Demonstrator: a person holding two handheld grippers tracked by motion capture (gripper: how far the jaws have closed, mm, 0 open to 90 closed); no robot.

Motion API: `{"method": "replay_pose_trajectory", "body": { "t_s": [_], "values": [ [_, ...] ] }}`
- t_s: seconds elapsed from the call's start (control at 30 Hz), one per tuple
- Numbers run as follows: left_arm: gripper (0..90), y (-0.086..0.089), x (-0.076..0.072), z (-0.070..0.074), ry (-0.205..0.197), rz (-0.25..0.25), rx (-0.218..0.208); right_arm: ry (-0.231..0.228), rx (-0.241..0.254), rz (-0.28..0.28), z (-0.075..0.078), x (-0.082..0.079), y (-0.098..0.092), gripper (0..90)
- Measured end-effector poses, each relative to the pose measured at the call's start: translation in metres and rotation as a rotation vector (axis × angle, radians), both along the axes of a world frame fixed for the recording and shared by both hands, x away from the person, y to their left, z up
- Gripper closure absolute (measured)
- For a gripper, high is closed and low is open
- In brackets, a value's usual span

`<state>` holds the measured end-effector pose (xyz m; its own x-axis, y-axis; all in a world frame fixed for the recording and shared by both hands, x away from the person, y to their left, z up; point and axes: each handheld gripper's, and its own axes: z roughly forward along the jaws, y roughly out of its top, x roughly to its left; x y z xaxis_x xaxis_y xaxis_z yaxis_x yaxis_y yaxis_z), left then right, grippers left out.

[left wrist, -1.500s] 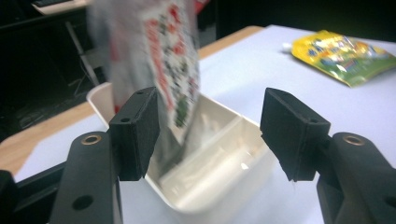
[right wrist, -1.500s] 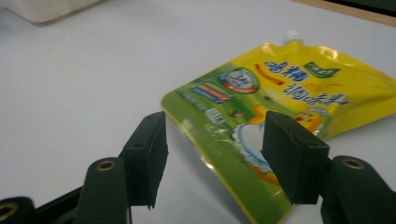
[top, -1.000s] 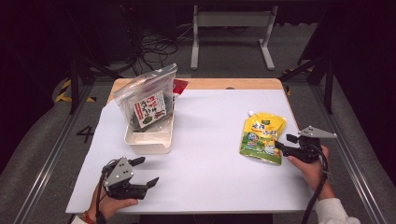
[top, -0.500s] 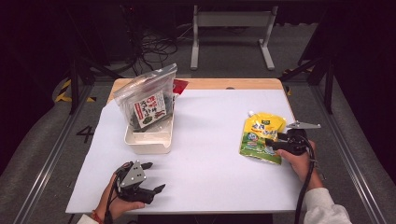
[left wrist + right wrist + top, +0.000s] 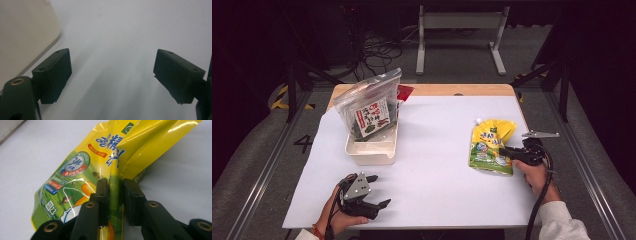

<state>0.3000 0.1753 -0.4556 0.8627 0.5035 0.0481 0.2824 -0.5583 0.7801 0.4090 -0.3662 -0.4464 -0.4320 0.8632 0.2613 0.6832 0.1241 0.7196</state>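
Now the yellow pouch (image 5: 82, 170) has just been pinched at its edge by the closing right gripper (image 5: 115, 195) fingers, left gripper (image 5: 371, 192) idle and wide apart; a lift toward the white bin (image 5: 371, 152) is probably called for next.

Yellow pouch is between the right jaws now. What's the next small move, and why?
Probably lift it slightly to test the grip. The right gripper has just been closing, and its jaws pinch a fold of the yellow pouch, which lies on the white table. The left gripper is open and apart.
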Motion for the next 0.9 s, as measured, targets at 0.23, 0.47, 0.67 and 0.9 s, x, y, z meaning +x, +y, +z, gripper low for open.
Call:
{"method": "replay_pose_trajectory", "body": {
  "t_s": [0.23,0.47,0.67,0.9],
  "values": [
    [15.7,0.0,0.001,0.001,0.019,-0.002,-0.028,-0.067,0.005,0.036,0.003,-0.01,0.004,85.1],
    [15.6,-0.005,0.001,0.001,0.035,-0.022,-0.031,-0.089,0.005,0.09,0.007,-0.02,0.018,85.3],
    [15.6,-0.006,0.0,0.001,0.036,-0.03,-0.025,-0.078,-0.038,0.123,0.011,-0.027,0.034,80.9],
    [15.5,-0.007,0.001,0.001,0.041,-0.036,-0.032,0.007,-0.002,0.104,0.006,-0.01,0.034,45.1]
  ]
}}
